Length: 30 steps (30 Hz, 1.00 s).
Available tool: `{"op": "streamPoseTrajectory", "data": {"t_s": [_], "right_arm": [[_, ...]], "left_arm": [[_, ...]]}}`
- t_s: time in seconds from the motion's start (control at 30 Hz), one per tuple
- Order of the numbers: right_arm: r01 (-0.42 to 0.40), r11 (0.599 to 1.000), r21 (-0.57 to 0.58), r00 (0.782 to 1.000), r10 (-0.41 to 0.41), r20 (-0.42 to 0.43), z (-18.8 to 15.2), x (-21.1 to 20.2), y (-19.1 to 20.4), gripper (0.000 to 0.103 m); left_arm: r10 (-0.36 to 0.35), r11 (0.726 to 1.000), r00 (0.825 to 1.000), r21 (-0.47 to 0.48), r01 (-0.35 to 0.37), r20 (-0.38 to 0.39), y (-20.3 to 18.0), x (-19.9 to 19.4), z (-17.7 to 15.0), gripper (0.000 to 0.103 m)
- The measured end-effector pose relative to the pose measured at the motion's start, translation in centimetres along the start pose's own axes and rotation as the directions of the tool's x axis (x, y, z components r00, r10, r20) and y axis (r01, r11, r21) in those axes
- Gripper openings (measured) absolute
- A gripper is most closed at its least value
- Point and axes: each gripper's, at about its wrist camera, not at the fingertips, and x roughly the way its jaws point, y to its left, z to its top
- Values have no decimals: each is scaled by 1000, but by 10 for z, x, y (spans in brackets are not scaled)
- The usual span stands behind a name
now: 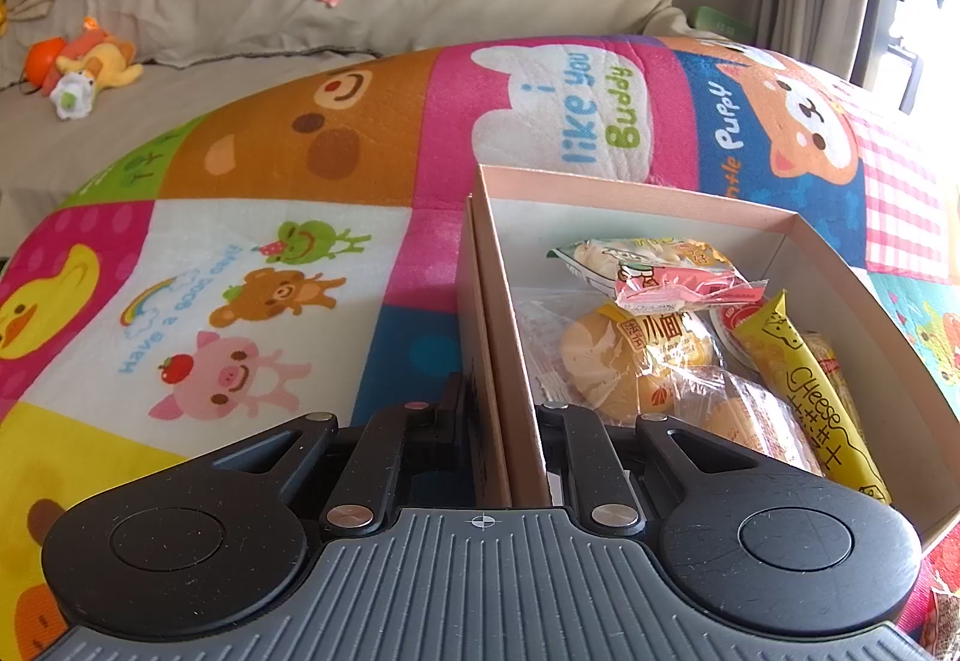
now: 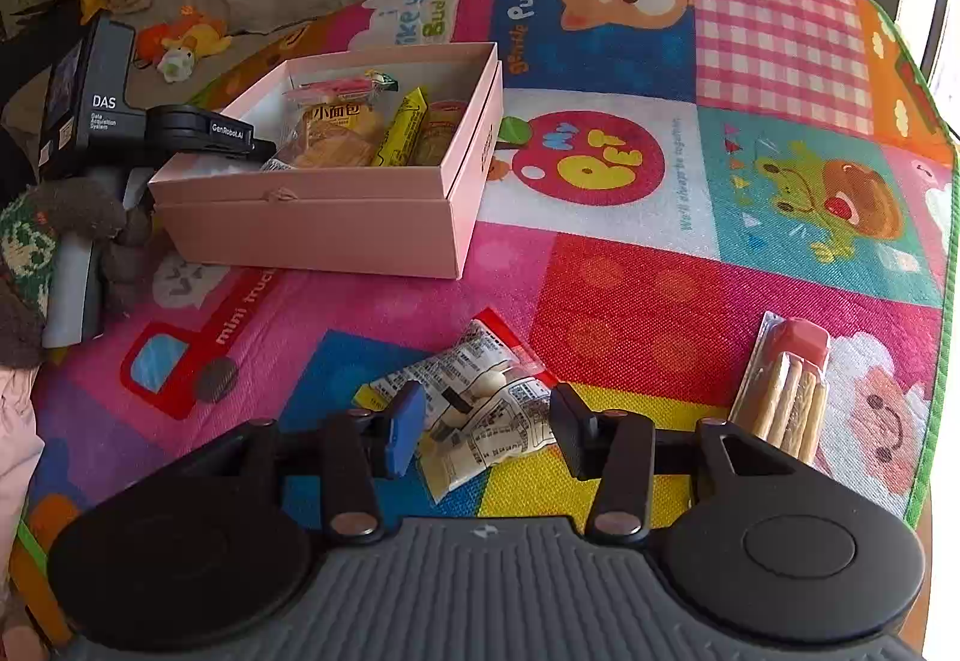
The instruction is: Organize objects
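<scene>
Clearly the step in hand is picking up the white snack packet that lies on the colourful play mat, in front of the pink box and well apart from it. The right tongs are part spread, one finger at each side of the packet's near end, and I cannot tell for sure that the pads press it yet, so treat it as not gripped. To do this well, I would judge it best to bring the pads in across the packet's fuller middle rather than its flat crimped edge, close gently so the contents are not crushed, then lift straight before carrying it to the box. The left tongs are pinching the box's near wall, steadying it; keep that hold firm. Inside, the wrapped bread and cheese stick fill the nearer part, so the bare far corner looks the easiest landing. A biscuit-stick pack waits on the mat just right of the right tongs.
</scene>
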Motion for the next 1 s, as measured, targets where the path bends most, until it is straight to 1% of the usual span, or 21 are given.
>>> {"op": "streamPoseTrajectory", "data": {"t_s": [0.07, 0.13, 0.27, 0.33, 0.4, 0.5, 0.53, 0.57, 0.67, 0.7, 0.77, 0.87, 1.0], "right_arm": [[35, 999, 5, 999, -35, 5, -7, -8, -5, 62], [83, 996, 26, 996, -84, 24, -14, -18, -14, 67], [161, 978, 134, 983, -171, 63, -17, -31, -44, 67], [199, 964, 178, 975, -213, 63, -16, -30, -57, 67], [228, 954, 197, 968, -243, 55, -13, -24, -65, 66], [276, 939, 206, 956, -290, 38, -10, -9, -73, 61], [285, 935, 211, 954, -297, 29, -10, -4, -76, 57], [287, 933, 217, 954, -298, 18, -9, 1, -78, 53], [278, 935, 221, 959, -283, -8, -11, 9, -80, 46], [271, 939, 212, 961, -278, -1, -12, 9, -77, 45], [231, 955, 188, 972, -235, -1, -15, 6, -69, 42], [191, 973, 131, 981, -193, -2, -19, 0, -53, 39], [134, 988, 83, 991, -133, -21, -27, -11, -37, 38]], "left_arm": [[0, 1000, 1000, 0, 0, 0, 0, 0, 0, 15], [1, 1000, 1000, 0, -1, 0, 0, 0, 0, 15], [1, 1000, 1000, 0, -1, 0, 0, 0, 0, 15], [0, 1000, 1000, 0, 0, 0, 0, 0, 0, 15], [0, 1000, 1000, 0, 0, 0, 0, 0, 0, 15], [0, 1000, 1000, 0, 0, 0, 0, 0, 0, 15], [0, 1000, 1000, 0, 0, 0, 0, 0, 0, 15], [0, 1000, 1000, 0, 0, 0, 0, 0, 0, 15], [1, 1000, 1000, 1, -1, 0, 0, 0, 0, 15], [0, 1000, 1000, 0, 0, 0, 0, 0, 0, 15], [0, 1000, 1000, 0, 0, 0, 0, 0, 0, 15], [0, 1000, 1000, 0, 0, 0, 0, 0, 0, 15], [1, 1000, 1000, 0, -1, 0, 0, 0, 0, 15]]}}
